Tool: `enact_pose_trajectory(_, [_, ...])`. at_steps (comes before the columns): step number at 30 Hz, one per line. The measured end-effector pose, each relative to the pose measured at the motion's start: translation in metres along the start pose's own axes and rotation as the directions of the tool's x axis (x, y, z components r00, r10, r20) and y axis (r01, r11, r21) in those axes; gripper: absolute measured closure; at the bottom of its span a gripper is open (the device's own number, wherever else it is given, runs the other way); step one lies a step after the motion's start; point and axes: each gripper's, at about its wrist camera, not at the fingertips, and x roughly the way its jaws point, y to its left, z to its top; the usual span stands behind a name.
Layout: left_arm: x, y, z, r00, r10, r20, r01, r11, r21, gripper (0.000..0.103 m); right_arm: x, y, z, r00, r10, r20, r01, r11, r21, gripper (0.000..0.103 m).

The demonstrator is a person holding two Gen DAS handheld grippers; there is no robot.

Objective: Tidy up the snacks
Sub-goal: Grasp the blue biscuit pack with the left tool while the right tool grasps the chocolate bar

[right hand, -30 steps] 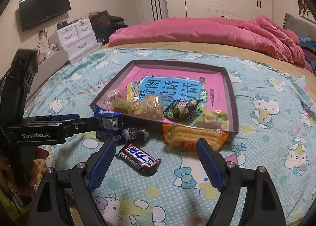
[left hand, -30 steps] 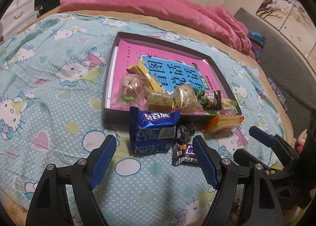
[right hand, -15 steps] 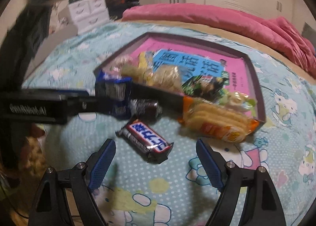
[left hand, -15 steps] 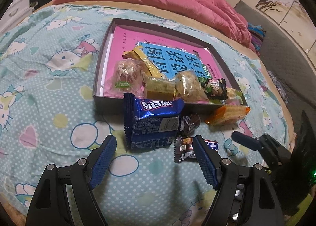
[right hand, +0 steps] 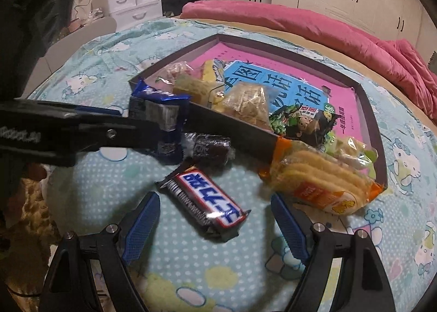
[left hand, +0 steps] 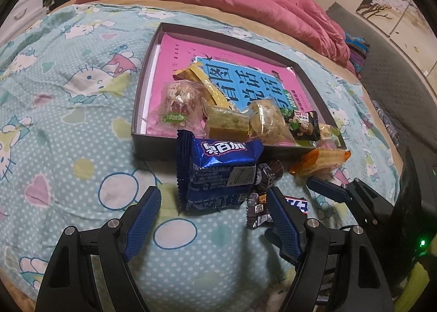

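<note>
left gripper (left hand: pixel 214 212): jaws wide apart, nothing between the pads. Hovers over the bedspread (left hand: pixel 68 121), pointing down at the snacks.
right gripper (right hand: pixel 215 219): jaws wide apart too, nothing gripped.
chocolate bar (right hand: pixel 204 202): lies flat on the bedspread just ahead of the right fingers and partly between the tips. Long axis diagonal to the fingers: one end up-left toward the left finger (right hand: pixel 142 223) side, other end down-right toward the middle of the gap. Label face up. No pad touches it.
blue wafer pack (left hand: pixel 218 172): straight ahead of the left fingertips, centred on the gap, leaning against the near wall of the box. Long axis roughly across the fingers.
dark round candy (left hand: pixel 269 174): just beyond the left gripper's right finger (left hand: pixel 282 227), touching the blue pack's right edge.
orange cracker pack (right hand: pixel 319 178): ahead of the right gripper's right finger, propped on the box's near corner, long axis diagonal, up-left to down-right.
box (left hand: pixel 153 58): shallow, dark-walled, beyond both fingertip pairs; holds a pink and blue book and several wrapped snacks piled at its near edge.
</note>
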Motion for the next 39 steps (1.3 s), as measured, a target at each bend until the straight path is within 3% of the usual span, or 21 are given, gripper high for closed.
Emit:
enact_pose_trajectory(4, [0.002, 0.002, 0.0, 1.0, -0.001, -0.006, 0.001, 1.0, -0.004, 0.023, 0.007, 0.001, 0.005, 1.0, 0.027, 0.001, -0.027, 1.0, -0.01, 0.02])
enact_pose_trajectory(12, [0.008, 0.001, 0.0, 1.0, -0.007, -0.016, 0.007, 1.0, -0.004, 0.023, 0.007, 0.011, 0.002, 0.997, 0.075, -0.013, -0.075, 0.995, -0.067, 0.053])
enact_pose_trajectory(15, [0.011, 0.001, 0.0, 1.0, -0.005, -0.019, 0.005, 1.0, -0.006, 0.023, 0.004, 0.011, -0.001, 0.995, 0.097, -0.024, -0.098, 0.994, -0.05, 0.058])
enact_pose_trajectory(19, [0.013, 0.001, 0.001, 1.0, -0.008, -0.015, 0.008, 1.0, -0.011, 0.023, 0.0, 0.012, -0.006, 0.99, 0.138, -0.032, -0.138, 0.99, -0.024, 0.06])
enact_pose_trajectory(25, [0.017, 0.0, 0.003, 1.0, -0.008, -0.013, 0.008, 1.0, -0.02, 0.022, 0.006, 0.017, -0.005, 0.992, 0.123, -0.033, -0.124, 0.992, -0.021, 0.06])
enact_pose_trajectory(29, [0.021, 0.001, 0.006, 1.0, -0.021, -0.008, 0.02, 0.999, -0.034, 0.023, 0.01, 0.016, -0.002, 0.993, 0.114, -0.026, -0.114, 0.993, -0.011, 0.07])
enact_pose_trajectory(37, [0.024, 0.005, 0.006, 0.999, -0.045, 0.001, 0.045, 0.997, -0.064, 0.022, 0.007, 0.013, -0.003, 0.993, 0.117, -0.024, -0.117, 0.993, 0.007, 0.073])
enact_pose_trajectory(39, [0.025, 0.006, 0.006, 0.999, -0.044, 0.002, 0.044, 0.996, -0.074, 0.027, 0.004, 0.011, -0.004, 0.993, 0.118, -0.025, -0.118, 0.993, 0.012, 0.073])
